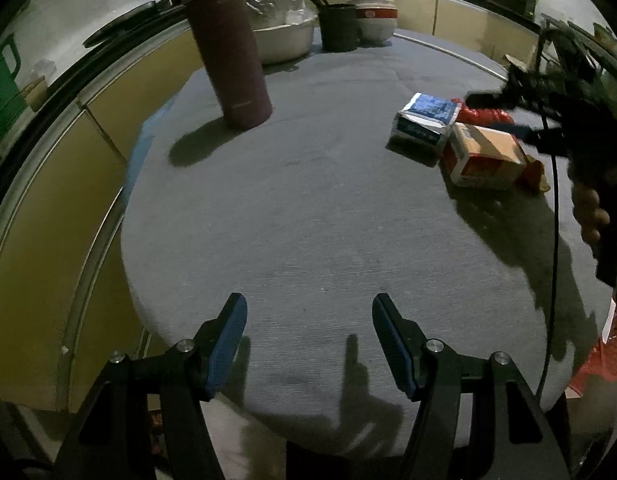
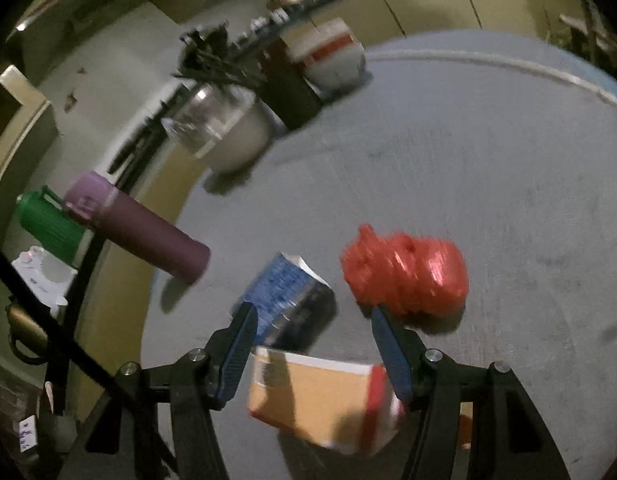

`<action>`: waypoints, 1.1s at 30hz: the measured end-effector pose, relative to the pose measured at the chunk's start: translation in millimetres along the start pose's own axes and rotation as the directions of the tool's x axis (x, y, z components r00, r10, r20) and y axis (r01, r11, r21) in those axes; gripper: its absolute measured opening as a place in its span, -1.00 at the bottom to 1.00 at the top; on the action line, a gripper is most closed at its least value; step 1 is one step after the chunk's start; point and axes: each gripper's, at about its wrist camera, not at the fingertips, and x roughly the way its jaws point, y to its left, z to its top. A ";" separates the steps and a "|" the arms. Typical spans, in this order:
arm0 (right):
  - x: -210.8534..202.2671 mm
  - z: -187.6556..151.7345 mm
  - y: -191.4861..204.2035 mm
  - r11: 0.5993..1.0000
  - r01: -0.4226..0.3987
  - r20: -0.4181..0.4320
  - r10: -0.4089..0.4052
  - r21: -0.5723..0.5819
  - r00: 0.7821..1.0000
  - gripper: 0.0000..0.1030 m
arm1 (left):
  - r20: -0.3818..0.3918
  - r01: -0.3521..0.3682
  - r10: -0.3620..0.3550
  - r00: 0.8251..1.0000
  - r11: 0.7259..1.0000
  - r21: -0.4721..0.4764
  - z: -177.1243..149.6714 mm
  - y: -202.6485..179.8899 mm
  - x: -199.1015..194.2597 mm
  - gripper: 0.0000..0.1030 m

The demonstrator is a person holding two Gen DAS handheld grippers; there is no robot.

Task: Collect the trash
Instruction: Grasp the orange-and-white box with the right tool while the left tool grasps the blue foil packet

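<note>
Three pieces of trash lie together on the round grey table (image 1: 308,220): a blue and silver carton (image 1: 424,120), a brown and red box (image 1: 484,156) and a crumpled red plastic bag (image 1: 482,114). My right gripper (image 1: 498,114), held by a hand (image 1: 588,208), hovers open just over them. In the right wrist view the brown box (image 2: 320,400) lies below my right gripper (image 2: 314,344), with the blue carton (image 2: 288,296) and the red bag (image 2: 404,276) just ahead. That view is blurred. My left gripper (image 1: 310,340) stands open over bare table, far from the trash.
A tall purple bottle (image 1: 232,60) stands at the table's back left. Behind it are a lidded metal bowl (image 1: 284,28), a dark cup of chopsticks (image 1: 338,26) and a white and red pot (image 1: 374,20). Yellow cabinets ring the table. A green jug (image 2: 48,220) stands on the counter.
</note>
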 end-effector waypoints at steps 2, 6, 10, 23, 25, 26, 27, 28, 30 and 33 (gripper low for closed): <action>-8.8 -13.6 0.4 0.997 -0.073 -0.018 0.073 0.003 0.997 0.22 | 0.004 -0.002 0.002 1.000 1.000 -0.008 0.9 3.9 -0.2 0.28; -28.8 -57.1 14.3 0.980 -0.184 -0.133 0.173 -0.074 0.976 0.23 | 0.010 -0.004 0.004 1.000 1.000 -0.023 2.1 9.1 1.0 0.28; -44.5 -80.7 28.9 0.977 -0.045 -0.094 0.026 -0.210 0.995 0.23 | -0.001 -0.004 0.004 1.000 0.999 -0.032 1.9 9.6 6.1 0.28; -9.1 -91.0 66.7 0.926 0.258 0.018 -0.264 -0.276 0.964 0.01 | 0.044 -0.009 0.008 0.999 1.000 0.024 27.4 7.7 -10.9 0.28; -18.8 -94.4 64.1 0.927 0.251 0.022 -0.255 -0.278 0.967 0.01 | 0.046 0.027 -0.029 0.999 0.998 0.049 42.5 5.5 -7.9 0.28; -24.4 -96.6 61.0 0.928 0.253 0.019 -0.258 -0.274 0.966 0.00 | 0.049 0.043 -0.046 0.998 0.997 0.062 51.2 2.7 -5.9 0.28; -31.3 -99.2 55.8 0.932 0.249 0.015 -0.254 -0.265 0.967 0.00 | 0.054 0.057 -0.061 0.997 0.995 0.081 64.2 -2.5 -2.7 0.28; -36.6 -102.0 51.5 0.937 0.242 0.009 -0.248 -0.253 0.969 0.00 | 0.060 0.065 -0.072 0.996 0.993 0.099 73.5 -7.0 -0.7 0.28; -54.4 -109.0 38.0 0.951 0.226 0.002 -0.231 -0.210 0.973 0.00 | 0.073 0.108 -0.120 0.990 0.982 0.155 96.8 -23.0 5.3 0.30; -78.1 -121.2 21.5 0.966 0.212 -0.001 -0.215 -0.149 0.977 0.00 | 0.047 0.194 -0.206 0.978 0.963 0.186 129.8 -46.6 20.9 0.44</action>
